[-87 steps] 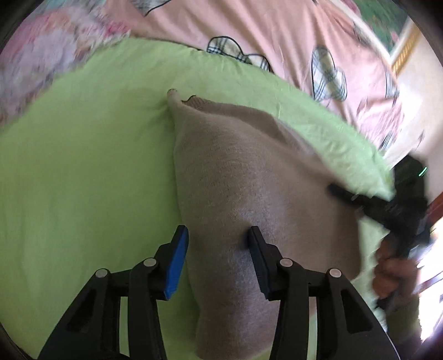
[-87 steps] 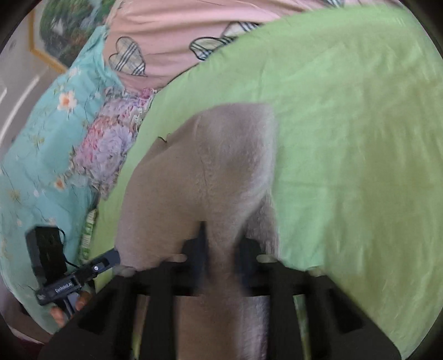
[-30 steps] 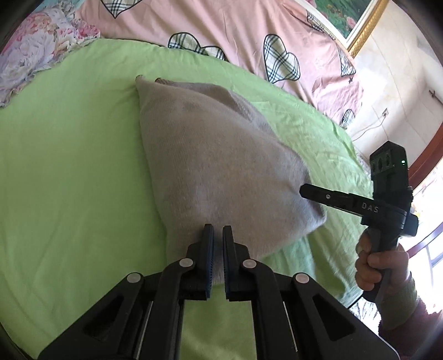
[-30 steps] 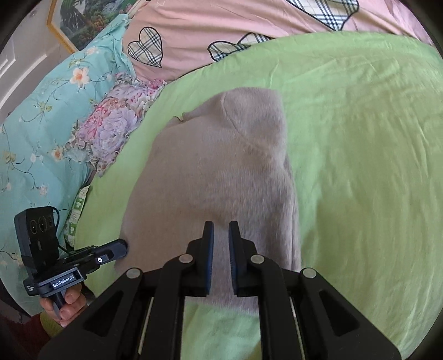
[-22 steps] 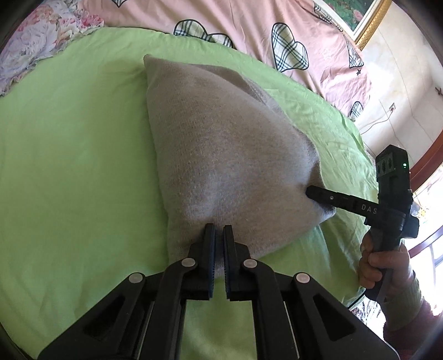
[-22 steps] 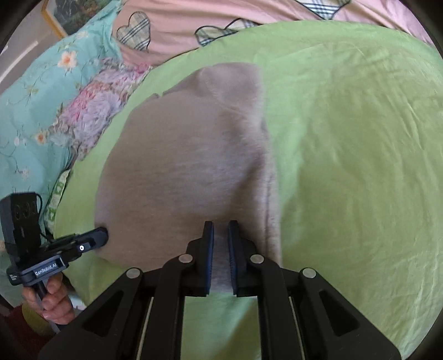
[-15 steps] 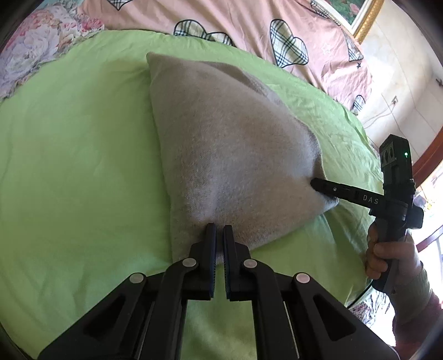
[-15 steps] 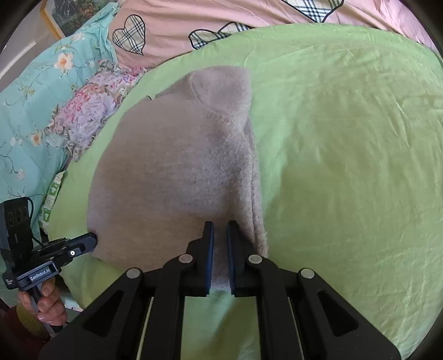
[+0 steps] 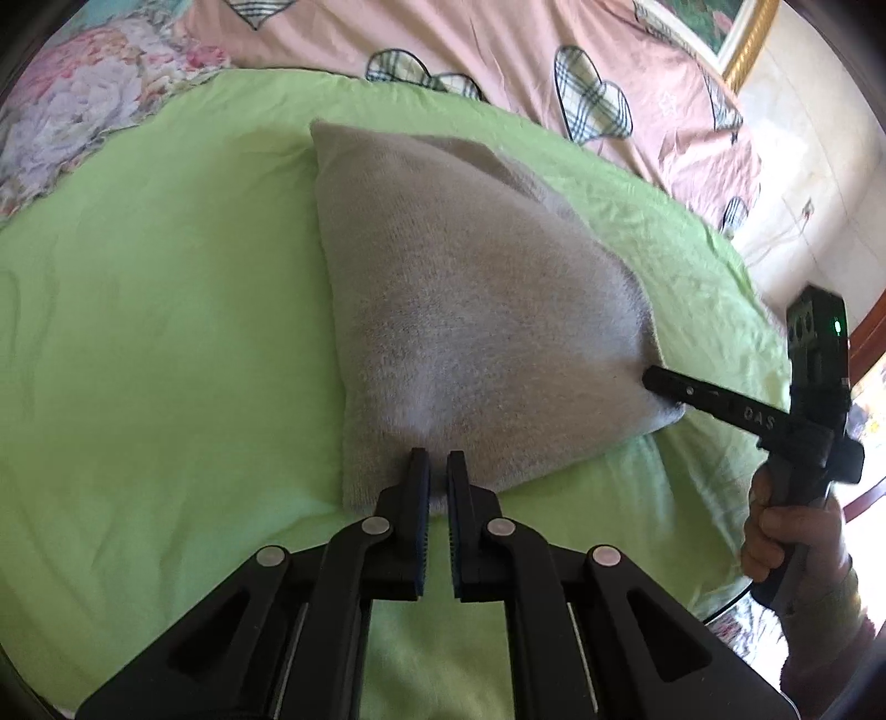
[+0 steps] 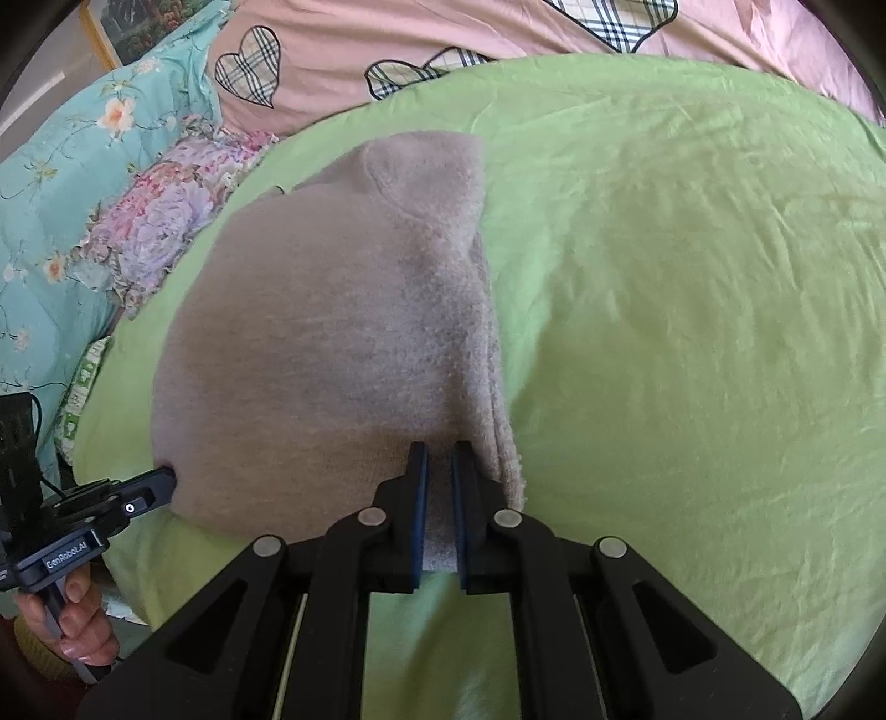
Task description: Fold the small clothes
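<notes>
Green bedsheet (image 9: 166, 332) fills most of what you see, spread over a bed with a pink quilt (image 9: 498, 50) printed with plaid hearts along its far edge and a floral purple pillow (image 10: 160, 221) off to the left side. Lying flat near the middle of the sheet is the grey knitted garment (image 9: 470, 310), folded into a rough wedge, narrow at the far end and wide at the edge nearest you. At that near edge, toward the left corner, your left gripper (image 9: 436, 471) has its two black fingers pinching the hem; its jaws have just been easing apart a little, yet fabric is between the pads and they press on it. Moving right along the same near edge, your right gripper (image 10: 438, 471) is clenched on the other corner, with a strip of grey knit visibly sandwiched between its blue pads. From the left camera, your right hand (image 9: 792, 537) shows wrapped around that tool's handle at the sheet's right border.
</notes>
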Motion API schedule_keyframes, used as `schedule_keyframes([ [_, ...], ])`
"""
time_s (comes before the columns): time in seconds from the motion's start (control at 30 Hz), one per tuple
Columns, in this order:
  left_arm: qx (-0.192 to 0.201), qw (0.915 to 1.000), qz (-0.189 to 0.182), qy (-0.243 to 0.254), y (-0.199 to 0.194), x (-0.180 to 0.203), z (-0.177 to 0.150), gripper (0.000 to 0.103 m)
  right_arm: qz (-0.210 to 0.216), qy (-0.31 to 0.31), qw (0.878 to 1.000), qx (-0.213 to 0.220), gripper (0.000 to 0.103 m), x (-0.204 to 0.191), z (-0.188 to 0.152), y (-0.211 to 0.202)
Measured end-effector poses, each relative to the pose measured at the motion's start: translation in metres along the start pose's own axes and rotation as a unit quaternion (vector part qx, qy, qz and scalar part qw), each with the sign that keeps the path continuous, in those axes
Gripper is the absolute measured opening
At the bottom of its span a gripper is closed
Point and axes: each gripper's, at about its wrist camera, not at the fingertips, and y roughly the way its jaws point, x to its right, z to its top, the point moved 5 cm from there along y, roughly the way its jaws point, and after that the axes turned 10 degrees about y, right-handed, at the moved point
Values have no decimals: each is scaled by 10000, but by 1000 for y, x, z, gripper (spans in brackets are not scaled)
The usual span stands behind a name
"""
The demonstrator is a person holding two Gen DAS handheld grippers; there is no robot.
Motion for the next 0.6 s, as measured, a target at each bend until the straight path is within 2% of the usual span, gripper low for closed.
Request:
schedule_keyframes([
  [0.07, 77, 9998, 149, -82, -11, -5, -3, 28, 30, -27, 9999, 92, 14, -5, -3, -12],
  [0.1, 92, 9996, 252, -101, -15, -6, -4, 46, 67, -51, 9998, 190, 15, -9, -5, -21],
  [0.13, 109, 9991, 394, -116, -19, -8, -6, 53, 100, -52, 9996, 254, 21, -10, -6, -27],
  [0.17, 138, 9986, 504, -110, -24, -9, -8, 53, 144, -50, 9994, 316, 33, -12, -7, -33],
  [0.23, 134, 9983, 559, -68, -29, -9, -11, 53, 233, -52, 9987, 457, 49, -15, -9, -45],
  [0.4, 66, 9977, 668, -8, -35, -6, -21, 54, 286, -84, 9980, 549, 50, -19, -23, -61],
  [0.47, 63, 9966, 812, 154, -38, -1, -24, 60, 247, -170, 9980, 550, 51, -21, -31, -65],
  [0.53, 52, 9950, 952, 312, -41, 2, -28, 80, 154, -295, 9977, 599, 57, -24, -42, -71],
  [0.6, 86, 9941, 1004, 408, -45, 0, -31, 82, 65, -394, 9970, 661, 66, -25, -51, -75],
])
